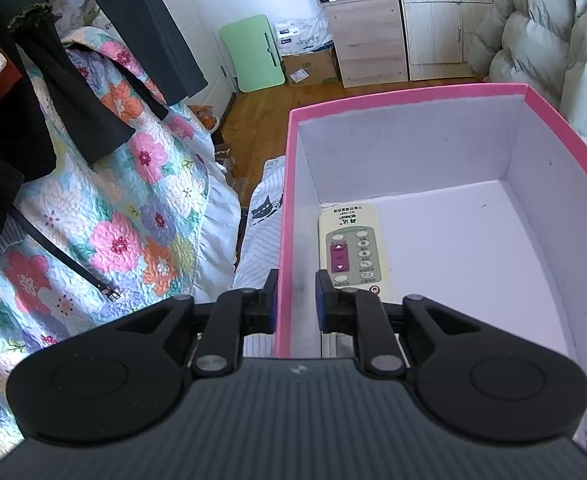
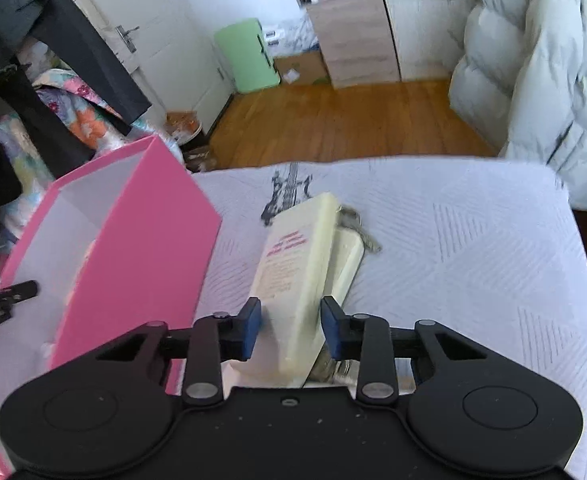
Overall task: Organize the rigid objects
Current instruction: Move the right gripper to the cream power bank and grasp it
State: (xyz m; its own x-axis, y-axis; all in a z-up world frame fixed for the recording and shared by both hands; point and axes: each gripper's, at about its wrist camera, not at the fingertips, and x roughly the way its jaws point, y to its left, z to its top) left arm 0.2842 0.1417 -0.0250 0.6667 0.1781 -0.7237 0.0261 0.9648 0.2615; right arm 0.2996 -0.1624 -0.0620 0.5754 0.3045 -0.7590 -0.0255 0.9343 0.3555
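Left wrist view: the left gripper [image 1: 296, 300] is seen at lower centre, its two blue-padded jaws set astride the left wall of a pink-rimmed cardboard box with a white interior [image 1: 413, 98]. The left pad lies against the pink outer face; a narrow gap is seen between the right pad and the white inner face, so whether the wall is actually pinched cannot be told. A cream rectangular remote control with grey and magenta buttons [image 1: 351, 246] lies flat on the box floor, in the left part of the box, close to the left wall, its near end beside the right jaw. A floral quilted bedspread [image 1: 133, 216] fills the left of the frame, with dark garments [image 1: 53, 100] hanging over it at upper left.

Right wrist view: the right gripper [image 2: 291, 330] is seen at lower centre, its jaws narrowly spread on either side of a cream slab-shaped device printed with pink text [image 2: 293, 280]. The device is tilted on its edge between the pads; the right pad appears to meet its edge, while contact at the left pad is blurred and cannot be told. A second cream flat object [image 2: 347, 258] lies beneath and just to the right of it on a white textured bed cover [image 2: 473, 240]. The pink box occupies the left of this frame. A pale puffer coat [image 2: 533, 60] hangs at upper right.
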